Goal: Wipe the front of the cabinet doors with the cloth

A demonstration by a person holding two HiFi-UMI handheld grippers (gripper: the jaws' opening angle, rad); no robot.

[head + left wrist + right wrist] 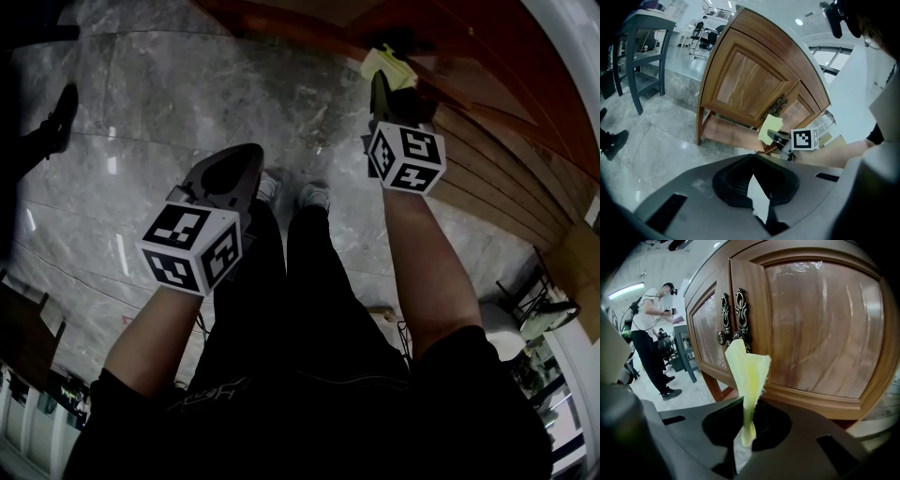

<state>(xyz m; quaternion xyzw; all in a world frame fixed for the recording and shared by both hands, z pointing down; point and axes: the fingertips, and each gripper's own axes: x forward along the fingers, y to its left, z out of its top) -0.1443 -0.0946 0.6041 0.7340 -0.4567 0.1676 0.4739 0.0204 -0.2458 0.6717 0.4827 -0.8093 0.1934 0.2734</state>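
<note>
A pale yellow cloth stands up from my right gripper, which is shut on its lower end. The cloth hangs just in front of the wooden cabinet doors, near the two ornate metal handles; I cannot tell whether it touches the wood. In the head view the right gripper reaches toward the cabinet with the cloth at its tip. My left gripper is held lower and left, over the floor, shut on nothing. Its own view shows the cabinet and the cloth from a distance.
Grey marble floor lies below, with the person's legs and shoes between the grippers. A dark table stands left of the cabinet. Another person stands in the background beside the cabinet's left side. A foot shows at the left edge.
</note>
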